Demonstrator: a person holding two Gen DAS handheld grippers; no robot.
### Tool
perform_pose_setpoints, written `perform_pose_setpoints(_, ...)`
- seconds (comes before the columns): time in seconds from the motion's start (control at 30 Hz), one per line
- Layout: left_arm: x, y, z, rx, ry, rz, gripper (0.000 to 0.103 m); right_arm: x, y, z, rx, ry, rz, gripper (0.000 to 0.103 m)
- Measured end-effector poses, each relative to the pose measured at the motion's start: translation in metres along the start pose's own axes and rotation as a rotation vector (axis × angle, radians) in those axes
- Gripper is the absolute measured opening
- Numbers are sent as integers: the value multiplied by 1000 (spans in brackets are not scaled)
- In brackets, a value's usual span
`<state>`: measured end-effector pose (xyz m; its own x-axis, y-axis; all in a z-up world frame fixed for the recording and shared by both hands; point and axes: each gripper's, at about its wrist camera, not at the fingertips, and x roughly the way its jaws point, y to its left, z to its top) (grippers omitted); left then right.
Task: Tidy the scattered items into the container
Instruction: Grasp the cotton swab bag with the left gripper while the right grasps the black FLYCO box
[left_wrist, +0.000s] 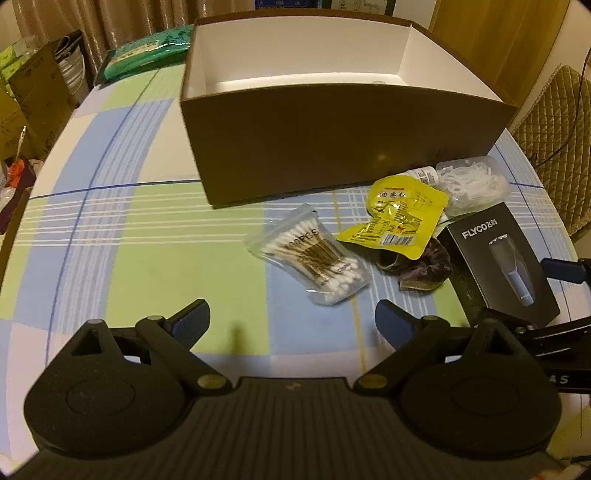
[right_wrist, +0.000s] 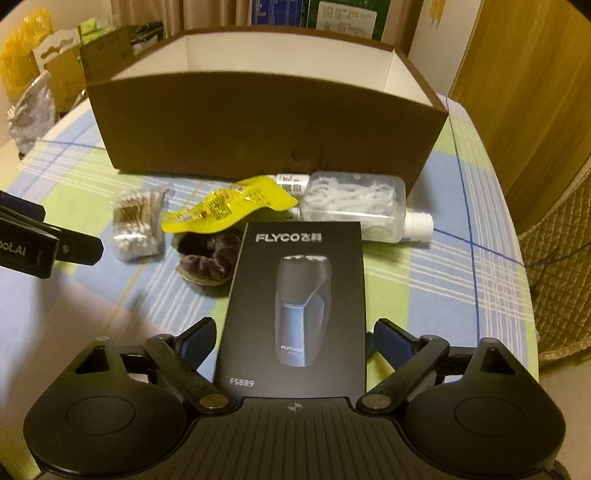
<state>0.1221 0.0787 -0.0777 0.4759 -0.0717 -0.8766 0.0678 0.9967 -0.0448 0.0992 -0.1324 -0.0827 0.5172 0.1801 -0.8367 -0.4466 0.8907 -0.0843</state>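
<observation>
So the brown box (left_wrist: 332, 144) sits toward the far edge of the checked tablecloth (left_wrist: 147, 240), open top, white inside. All the clutter's bunched along its near wall: bag of cotton swabs (left_wrist: 314, 254), yellow snack packet (left_wrist: 399, 214), dark scrunchie (right_wrist: 207, 258), clear tub of floss picks (right_wrist: 351, 206), and the black shaver box (right_wrist: 299, 306). Right gripper (right_wrist: 295, 338) has its jaws wide on either side of the shaver box, pads not quite touching. Left gripper (left_wrist: 291, 325) is spread wide over bare cloth, nothing in it.

Bare cloth (left_wrist: 140, 258) left of cotton swabs (left_wrist: 314, 254) free; items crowd box (left_wrist: 332, 147) front wall.
</observation>
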Motion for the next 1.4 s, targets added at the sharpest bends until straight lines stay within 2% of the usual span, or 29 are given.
perform_pose_setpoints(0.13,10,-2,1,7,12,-3,94,7,-3,-1,1,22,-8,80)
perform_pose_setpoints(0.4,22,0,10,3,11,5,94,17,-2,4,-21,29,-33,79)
perform_pose_setpoints(0.83,60,-2,28,-26,22,-8,93,13,-24,10,75,17,-16,77)
perform_pose_setpoints(0.9,64,-2,29,-7,20,-24,91,12,-25,9,74,19,-14,77)
perform_pose_setpoints(0.97,63,1,28,12,10,-51,78,11,-26,8,72,19,-11,77)
perform_pose_setpoints(1.17,55,23,23,81,-6,-64,63,9,-26,9,57,12,-1,77)
perform_pose_setpoints(1.4,47,46,24,54,-13,-61,66,10,-24,15,46,3,4,81)
